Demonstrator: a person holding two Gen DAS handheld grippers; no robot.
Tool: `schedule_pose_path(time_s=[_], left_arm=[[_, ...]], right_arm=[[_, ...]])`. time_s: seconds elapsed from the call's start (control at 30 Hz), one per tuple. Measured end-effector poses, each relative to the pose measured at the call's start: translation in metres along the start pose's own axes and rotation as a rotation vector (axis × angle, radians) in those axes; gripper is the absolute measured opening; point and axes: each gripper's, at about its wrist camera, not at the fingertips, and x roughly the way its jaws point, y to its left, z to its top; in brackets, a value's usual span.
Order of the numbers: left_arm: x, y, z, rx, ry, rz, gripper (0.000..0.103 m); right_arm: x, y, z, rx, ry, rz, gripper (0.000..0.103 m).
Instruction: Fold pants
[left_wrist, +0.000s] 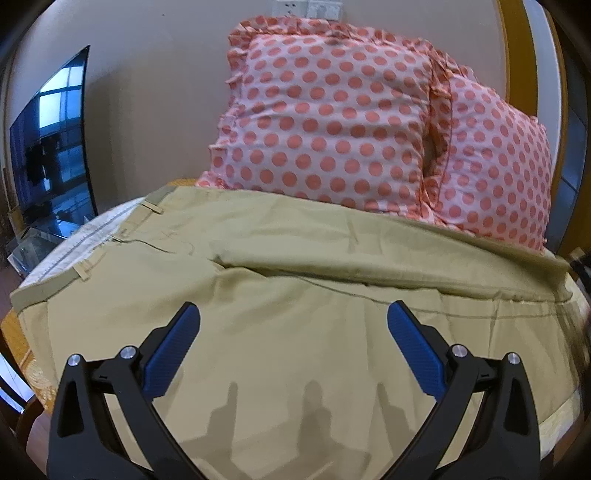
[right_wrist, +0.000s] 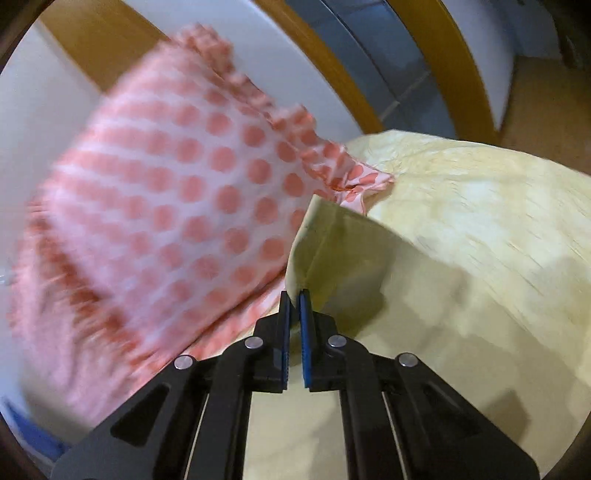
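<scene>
While right gripper (right_wrist: 294, 295) pinches hem of limp khaki pants (left_wrist: 280, 295), left gripper (left_wrist: 293, 317) hovers spread; soft, light cloth, grab waistband ahead-left.

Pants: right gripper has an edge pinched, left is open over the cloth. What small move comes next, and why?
Probably carry the right gripper with its pinched hem across toward the waistband. It is shut on a raised flap of the pants, which lie flat, lengthwise fold done. The left gripper hangs open above the cloth, ready to pin it down.
</scene>
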Motion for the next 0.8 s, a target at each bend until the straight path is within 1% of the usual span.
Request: schedule_pose_path(time_s=[0.03, 0.1, 0.17, 0.23, 0.27, 0.3, 0.33, 0.37, 0.43, 0.47, 0.5, 0.53, 0.57, 0.6, 0.67, 0.7, 0.77, 0.8], left_arm=[[-0.002, 0.003, 0.005, -0.007, -0.015, -0.004, 0.101], [-0.004, 0.008, 0.014, -0.026, -0.034, -0.009, 0.101], [-0.002, 0.014, 0.022, -0.050, -0.047, -0.017, 0.101], [0.003, 0.020, 0.031, -0.072, -0.055, -0.044, 0.101], [0.004, 0.022, 0.032, -0.079, -0.056, -0.054, 0.101], [0.008, 0.027, 0.035, -0.095, -0.048, -0.071, 0.101], [0.011, 0.031, 0.037, -0.113, -0.037, -0.085, 0.101], [0.016, 0.036, 0.040, -0.138, -0.020, -0.109, 0.101], [0.027, 0.041, 0.045, -0.175, 0.004, -0.135, 0.101], [0.032, 0.044, 0.048, -0.194, 0.014, -0.144, 0.101], [0.041, 0.047, 0.053, -0.217, 0.032, -0.151, 0.101], [0.049, 0.049, 0.057, -0.236, 0.046, -0.162, 0.101], [0.056, 0.051, 0.062, -0.255, 0.056, -0.176, 0.101], [0.069, 0.053, 0.071, -0.283, 0.070, -0.197, 0.101], [0.088, 0.059, 0.083, -0.335, 0.089, -0.216, 0.101], [0.096, 0.062, 0.087, -0.361, 0.096, -0.218, 0.101], [0.117, 0.067, 0.095, -0.423, 0.132, -0.212, 0.101], [0.131, 0.068, 0.099, -0.451, 0.160, -0.211, 0.101]], right_arm=[[-0.019, -0.002, -0.013, 0.017, 0.007, 0.023, 0.005], [-0.045, -0.010, -0.037, 0.049, 0.044, 0.028, 0.005], [-0.045, -0.021, -0.049, 0.106, 0.104, 0.026, 0.006], [-0.039, -0.038, -0.054, 0.196, 0.172, 0.009, 0.011], [-0.037, -0.045, -0.057, 0.266, 0.207, 0.000, 0.018], [-0.037, -0.047, -0.059, 0.296, 0.222, 0.000, 0.022], [-0.037, -0.046, -0.057, 0.301, 0.221, 0.004, 0.026], [-0.037, -0.041, -0.054, 0.290, 0.209, 0.007, 0.036], [-0.037, -0.035, -0.052, 0.280, 0.179, 0.002, 0.047], [-0.034, -0.034, -0.050, 0.285, 0.167, -0.003, 0.048], [-0.033, -0.035, -0.048, 0.286, 0.157, 0.001, 0.046], [-0.029, -0.035, -0.046, 0.279, 0.144, 0.016, 0.039], [-0.026, -0.037, -0.043, 0.263, 0.136, 0.023, 0.001], [-0.027, -0.041, -0.041, 0.271, 0.134, 0.035, 0.002], [-0.043, -0.047, -0.039, 0.288, 0.092, 0.103, 0.002], [-0.058, -0.047, -0.037, 0.271, 0.053, 0.126, 0.002], [-0.083, -0.048, -0.035, 0.247, 0.001, 0.146, 0.002], [-0.092, -0.048, -0.034, 0.246, -0.011, 0.160, 0.002]])
